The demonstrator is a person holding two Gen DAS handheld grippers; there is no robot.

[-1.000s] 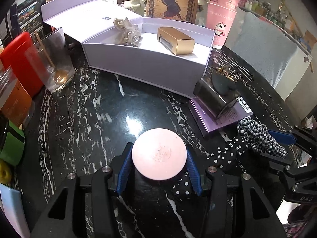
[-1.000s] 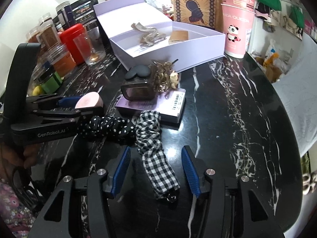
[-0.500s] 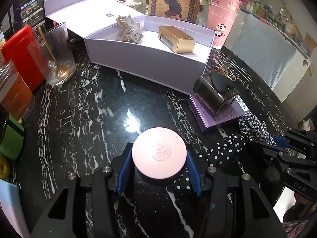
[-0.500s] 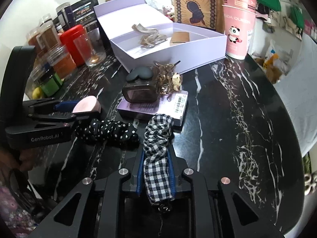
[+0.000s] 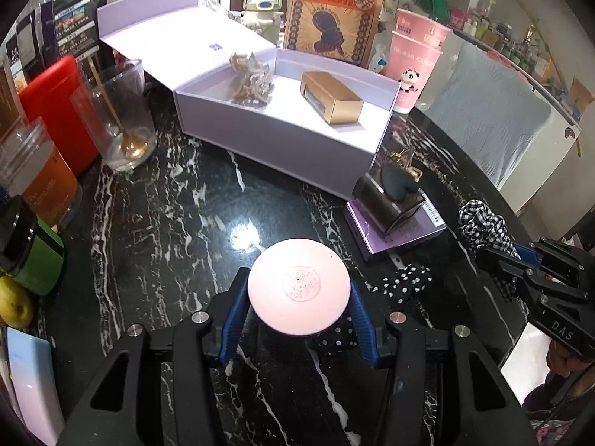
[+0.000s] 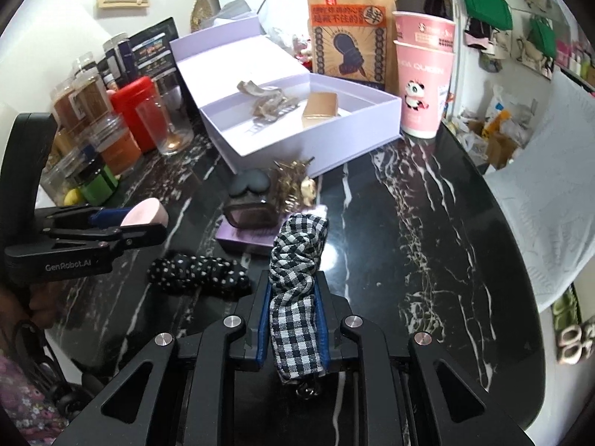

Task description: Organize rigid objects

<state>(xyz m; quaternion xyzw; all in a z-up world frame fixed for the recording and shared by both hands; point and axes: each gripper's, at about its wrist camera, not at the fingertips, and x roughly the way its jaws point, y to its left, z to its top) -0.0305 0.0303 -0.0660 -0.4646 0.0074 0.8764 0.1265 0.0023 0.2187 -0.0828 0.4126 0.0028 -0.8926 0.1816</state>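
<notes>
While the left hand-held gripper (image 5: 299, 306) clamps a pink round compact (image 5: 298, 291) above the desk (image 5: 178, 223), right hand-held gripper (image 6: 293, 319) pinches a gingham scrunchie (image 6: 295, 278); lavender box (image 5: 282, 145) at far edge.

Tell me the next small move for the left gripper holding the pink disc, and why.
Probably carry the pink disc forward and up over the near wall of the lavender box. The left gripper is already shut on it, and the box stands open with bare floor between the hair claw and the gold box.
</notes>
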